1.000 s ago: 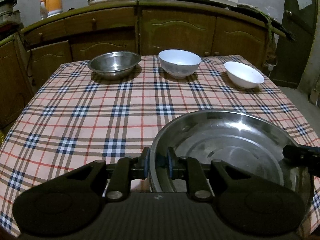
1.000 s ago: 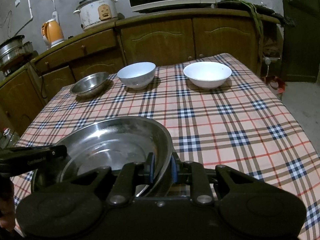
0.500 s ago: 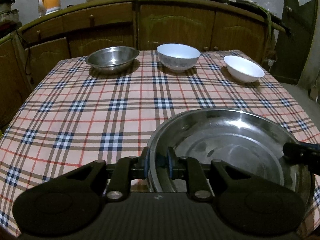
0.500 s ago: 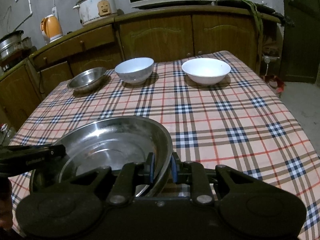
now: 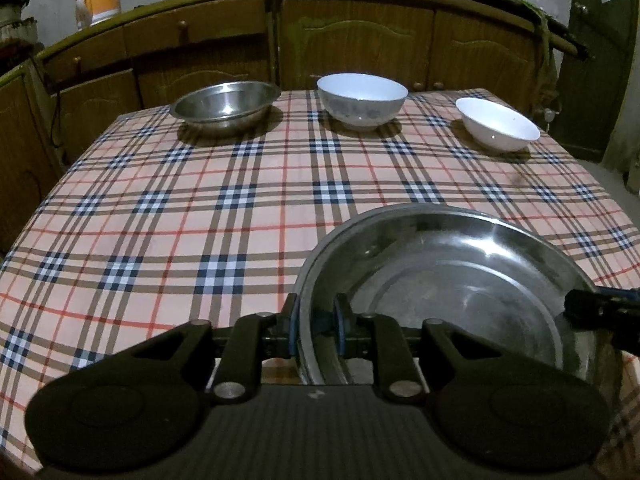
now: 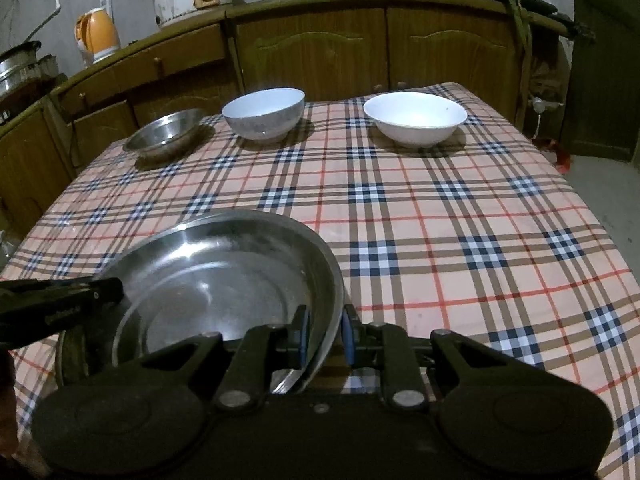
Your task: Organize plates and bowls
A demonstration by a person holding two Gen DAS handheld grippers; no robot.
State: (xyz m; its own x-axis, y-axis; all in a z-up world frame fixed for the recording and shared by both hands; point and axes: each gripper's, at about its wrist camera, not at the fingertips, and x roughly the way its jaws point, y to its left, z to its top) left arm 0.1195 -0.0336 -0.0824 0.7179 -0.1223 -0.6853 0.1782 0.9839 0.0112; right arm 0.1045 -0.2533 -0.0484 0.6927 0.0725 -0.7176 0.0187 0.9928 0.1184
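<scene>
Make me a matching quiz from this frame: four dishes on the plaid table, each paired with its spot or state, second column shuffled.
Column 1:
1. large steel basin
2. small steel bowl
3. pale blue bowl
4. white bowl

Column 2:
A. middle of the far row
B. far right end of the row
C. rim clamped by the left gripper and the right gripper
D. far left end of the row

Pairs: 1-C, 2-D, 3-A, 4-B
</scene>
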